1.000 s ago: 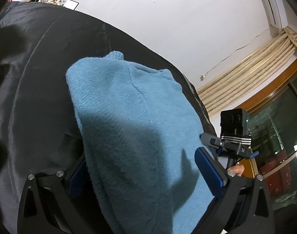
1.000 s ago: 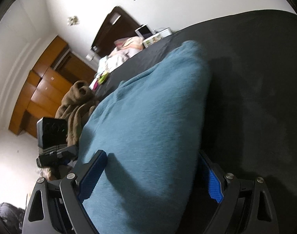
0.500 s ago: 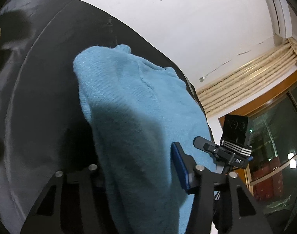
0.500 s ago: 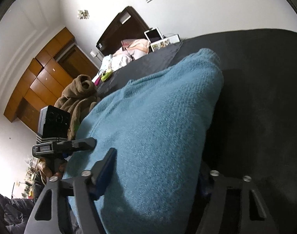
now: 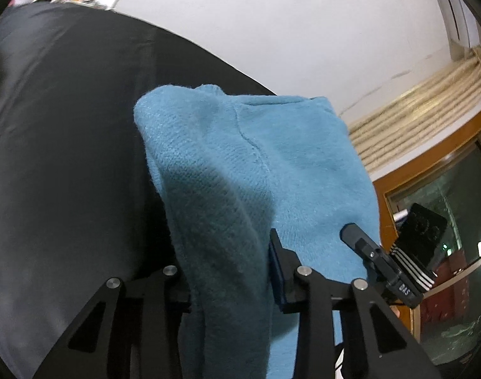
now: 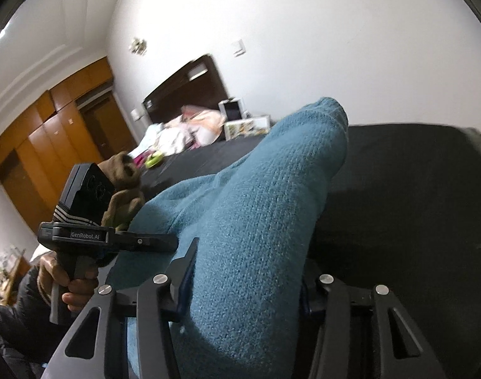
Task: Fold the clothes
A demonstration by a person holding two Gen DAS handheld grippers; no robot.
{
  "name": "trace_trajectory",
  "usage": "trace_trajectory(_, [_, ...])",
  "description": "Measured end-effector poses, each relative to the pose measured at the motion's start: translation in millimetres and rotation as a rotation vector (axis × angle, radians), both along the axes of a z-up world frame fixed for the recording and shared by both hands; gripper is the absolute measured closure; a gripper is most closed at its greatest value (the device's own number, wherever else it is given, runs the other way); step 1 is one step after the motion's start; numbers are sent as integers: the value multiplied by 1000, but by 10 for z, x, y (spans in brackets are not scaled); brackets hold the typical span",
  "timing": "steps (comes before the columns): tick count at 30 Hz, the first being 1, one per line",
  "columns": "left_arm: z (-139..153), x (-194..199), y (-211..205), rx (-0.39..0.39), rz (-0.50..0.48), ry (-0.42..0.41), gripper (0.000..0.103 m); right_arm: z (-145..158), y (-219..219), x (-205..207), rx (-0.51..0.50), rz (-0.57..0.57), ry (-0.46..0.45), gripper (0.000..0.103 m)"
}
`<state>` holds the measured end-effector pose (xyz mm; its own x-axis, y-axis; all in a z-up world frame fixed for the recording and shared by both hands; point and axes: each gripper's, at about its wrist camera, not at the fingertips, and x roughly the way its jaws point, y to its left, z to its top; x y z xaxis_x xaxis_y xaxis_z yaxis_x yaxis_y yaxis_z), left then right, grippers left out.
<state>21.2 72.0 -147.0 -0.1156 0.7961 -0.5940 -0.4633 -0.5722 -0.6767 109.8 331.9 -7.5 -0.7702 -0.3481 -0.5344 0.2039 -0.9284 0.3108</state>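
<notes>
both hand-held grippers – left hand-held gripper [image 5: 231, 271] and right hand-held gripper [image 6: 243, 278] – are closing on bunched near edges of the blue sweater [image 5: 256, 164] lying on the black bed cover [image 5: 66, 158], probably for lifting it into a fold.

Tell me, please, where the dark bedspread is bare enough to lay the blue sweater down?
Bare: dark bedspread right of the blue sweater, up to the bed's edge. Crowded: by the headboard, pink bedding, boxes, and a brown garment.
</notes>
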Motion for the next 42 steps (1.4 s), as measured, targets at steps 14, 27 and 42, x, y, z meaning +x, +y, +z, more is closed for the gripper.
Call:
trace_trajectory(14, [143, -360, 1964, -33, -119, 65, 66, 166, 1433, -218, 65, -295, 52, 52])
trace_trajectory(27, [-79, -624, 2464, -101, -122, 99, 63, -283, 1946, -620, 62, -306, -83, 50])
trace_trajectory(42, [388, -158, 2222, -173, -146, 359, 59, 152, 1713, 455, 265, -379, -53, 24])
